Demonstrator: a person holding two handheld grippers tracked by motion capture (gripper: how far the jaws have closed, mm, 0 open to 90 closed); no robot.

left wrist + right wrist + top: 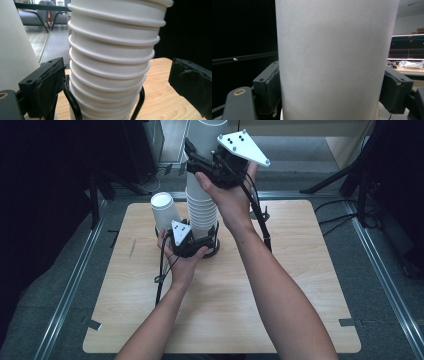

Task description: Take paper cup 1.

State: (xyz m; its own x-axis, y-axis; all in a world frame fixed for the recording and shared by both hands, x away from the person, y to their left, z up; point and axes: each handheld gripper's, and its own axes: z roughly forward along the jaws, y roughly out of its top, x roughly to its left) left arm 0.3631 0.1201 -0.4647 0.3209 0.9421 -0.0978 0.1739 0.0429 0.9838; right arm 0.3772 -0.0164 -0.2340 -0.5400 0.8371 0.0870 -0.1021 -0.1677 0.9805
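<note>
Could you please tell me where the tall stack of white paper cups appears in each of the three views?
High view: stack of cups, top centre, rising from the table.
Left gripper view: ribbed rims, centre.
Right gripper view: its top cup, centre, smooth wall.
Shared landmark: the stack itself.

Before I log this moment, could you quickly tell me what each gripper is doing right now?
Left gripper: open, its jaws standing apart on either side of the stack of white paper cups.
Right gripper: closed on the top cup of that stack.

Grey carpet floor (385, 285), wooden table (300, 270), dark surroundings, metal floor rails (70, 285).
</note>
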